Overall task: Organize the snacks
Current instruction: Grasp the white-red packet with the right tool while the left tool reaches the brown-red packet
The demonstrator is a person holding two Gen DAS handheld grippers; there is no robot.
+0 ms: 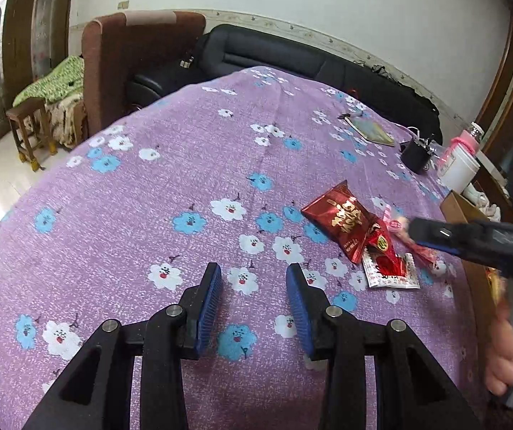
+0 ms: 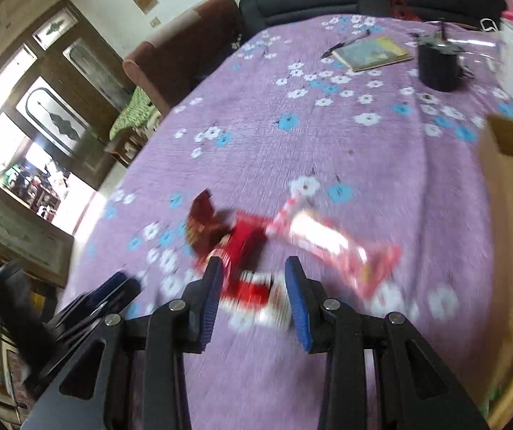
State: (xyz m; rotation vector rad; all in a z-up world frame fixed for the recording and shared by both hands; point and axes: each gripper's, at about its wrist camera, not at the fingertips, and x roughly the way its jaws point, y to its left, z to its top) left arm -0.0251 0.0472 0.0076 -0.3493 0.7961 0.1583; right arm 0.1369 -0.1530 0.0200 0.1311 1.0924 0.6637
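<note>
Snack packets on desk, both hand-held grippers spread and empty

Blue-padded fingers (image 1: 208, 297) of the left hand-held gripper (image 1: 252, 299) stand apart over the purple flowered cloth (image 1: 184, 165) on the desk, with nothing between them. Only cloth shows in the gap.

Left wrist view:
- Snack packets lie in a small heap to the right of the left hand-held gripper, apart from it.
- Dark red packet (image 1: 338, 218) lies on top at the far side.
- Bright red packet (image 1: 381, 247) overlaps it on the near side.
- White packet (image 1: 392, 276) lies flat under the red one.
- Pink packet (image 1: 399, 224) shows at the right edge of the heap, partly hidden.
- Right hand-held gripper (image 1: 435, 234) comes in from the right, its tip over the heap. Contact cannot be told.
- Hand (image 1: 507, 354) grips its handle at the lower right.
- Cardboard box (image 1: 460, 208) stands at the right desk edge, just beside the heap.

Right wrist view (blurred):
- Right hand-held gripper (image 2: 252, 294) has its fingers spread, with no packet pinched.
- Red and white packets (image 2: 252, 286) appear in the gap, lying on the cloth below.
- Pink packet (image 2: 328, 240) lies just beyond the right finger.
- Box (image 2: 507, 186) stands at the right.
- Left hand-held gripper (image 2: 113, 290) shows at the lower left
</note>
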